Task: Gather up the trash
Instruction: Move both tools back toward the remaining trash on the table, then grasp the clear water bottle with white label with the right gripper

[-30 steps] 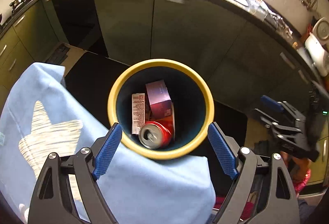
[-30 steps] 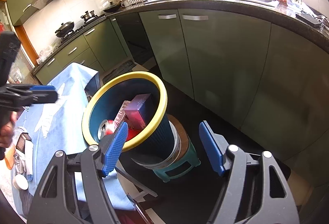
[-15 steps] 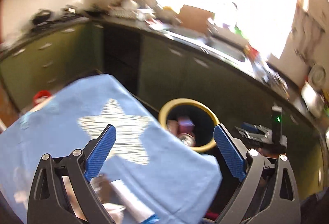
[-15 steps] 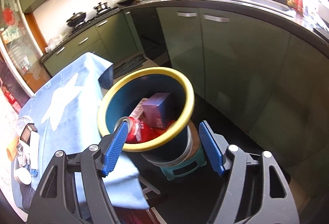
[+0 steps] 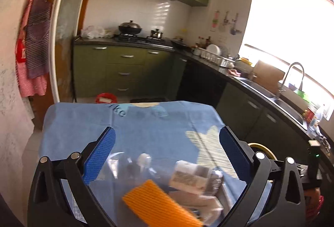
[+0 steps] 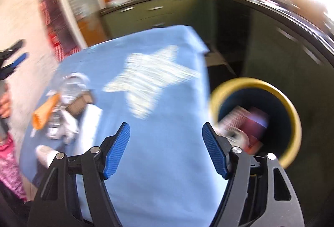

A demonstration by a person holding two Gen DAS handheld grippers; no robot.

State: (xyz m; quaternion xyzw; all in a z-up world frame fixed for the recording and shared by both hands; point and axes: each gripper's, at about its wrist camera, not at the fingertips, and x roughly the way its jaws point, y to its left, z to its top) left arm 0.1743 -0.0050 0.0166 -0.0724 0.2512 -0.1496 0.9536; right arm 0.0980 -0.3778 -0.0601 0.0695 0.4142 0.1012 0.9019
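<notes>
Now, line by line:
Left gripper (image 5: 167,153): its jaws have just been opening and stand wide, with nothing pinched between the blue pads; it points over the trash pile on the table.
Right gripper (image 6: 166,148): jaws part-open at a middling gap, nothing between the pads; only the cloth shows below them.
Tablecloth (image 5: 146,122): light blue with a pale star print, draped over the table; it fills the lower middle of both views.
Trash pile (image 5: 183,185): on the cloth at 6 o'clock in the left wrist view, blurred; in the right wrist view it lies at 9 o'clock, well apart from the right gripper.
Orange ribbed piece (image 5: 158,204): lies tilted at the near side of the pile, closest to the left gripper.
White labelled packet (image 5: 192,177): just beside the orange piece, toward 5 o'clock; its print is too blurred to read.
Clear plastic wrap (image 5: 117,164): crumpled at the 7 o'clock side of the pile, near the left pad.
Bin (image 6: 292,102): dark with a yellow rim, off the table's edge at 3 o'clock in the right wrist view; in the left wrist view only a sliver of rim shows at 4 o'clock.
Bin contents: a purple box (image 6: 256,124), a printed carton (image 6: 233,118) and a can (image 6: 235,135) lie inside, blurred.
Kitchen: green cabinets (image 5: 123,68) at 12 o'clock, a wok (image 5: 130,28) on the hob, a sink tap (image 5: 292,74) at 2 o'clock under a bright window.
Person: a hand (image 6: 5,105) at 9 o'clock in the right wrist view.
</notes>
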